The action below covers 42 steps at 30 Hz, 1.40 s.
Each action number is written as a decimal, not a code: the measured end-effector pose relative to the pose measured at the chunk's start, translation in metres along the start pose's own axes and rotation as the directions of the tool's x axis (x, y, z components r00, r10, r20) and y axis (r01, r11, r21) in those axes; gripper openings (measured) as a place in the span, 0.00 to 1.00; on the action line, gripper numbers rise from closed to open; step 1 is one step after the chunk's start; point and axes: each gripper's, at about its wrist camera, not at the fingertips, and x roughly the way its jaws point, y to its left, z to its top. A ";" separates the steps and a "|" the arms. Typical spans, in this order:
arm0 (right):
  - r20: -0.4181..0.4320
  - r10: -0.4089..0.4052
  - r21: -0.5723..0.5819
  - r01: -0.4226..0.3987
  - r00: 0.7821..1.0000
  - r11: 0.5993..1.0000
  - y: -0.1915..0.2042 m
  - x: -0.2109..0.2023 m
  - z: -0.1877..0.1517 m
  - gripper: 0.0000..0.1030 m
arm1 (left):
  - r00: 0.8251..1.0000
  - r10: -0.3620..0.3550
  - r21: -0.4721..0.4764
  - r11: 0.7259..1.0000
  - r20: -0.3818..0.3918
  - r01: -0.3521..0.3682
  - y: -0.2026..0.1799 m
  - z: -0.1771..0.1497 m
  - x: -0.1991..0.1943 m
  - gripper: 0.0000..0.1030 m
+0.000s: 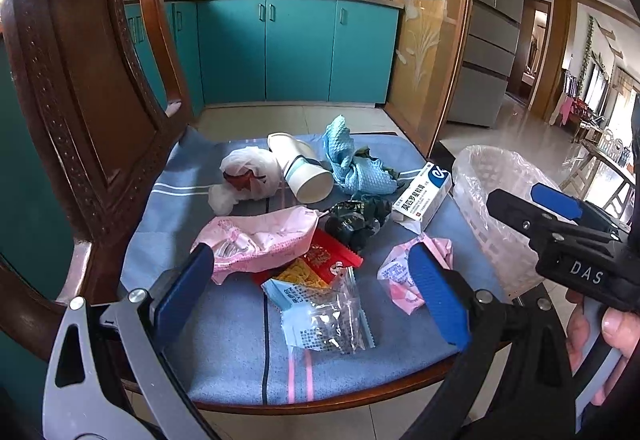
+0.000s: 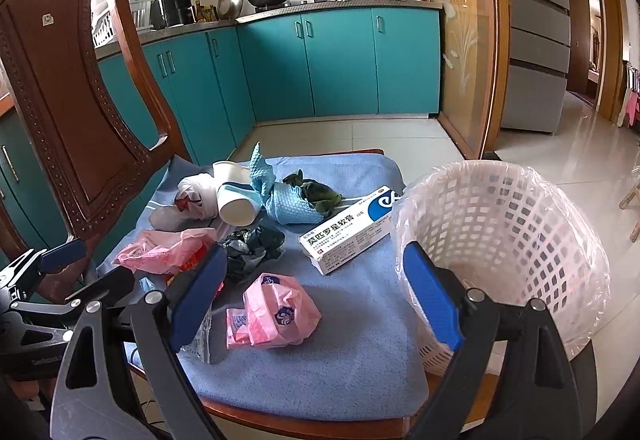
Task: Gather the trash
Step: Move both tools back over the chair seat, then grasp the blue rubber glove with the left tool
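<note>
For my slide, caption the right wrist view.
Open right gripper above pink wrapper, lined basket alongside.

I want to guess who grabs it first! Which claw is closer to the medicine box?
Right. The right claw hovers just in front of the medicine box; the left claw sits farther back, over the wrappers.

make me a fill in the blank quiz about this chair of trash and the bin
1. The paper cup lies on its ____.
2. The white basket is lined with a clear plastic ____.
3. The medicine box lies between the basket and the crumpled ____ cloth.
4. Both the left tool and the right tool have their jaws ____, holding nothing.

Missing words: side; bag; blue; open
</note>
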 end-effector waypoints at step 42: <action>-0.065 0.050 0.079 -0.045 0.997 0.996 -0.030 0.015 0.008 0.85 | 0.986 -0.115 -0.039 0.993 -0.117 0.111 -0.029 0.118 0.147 0.02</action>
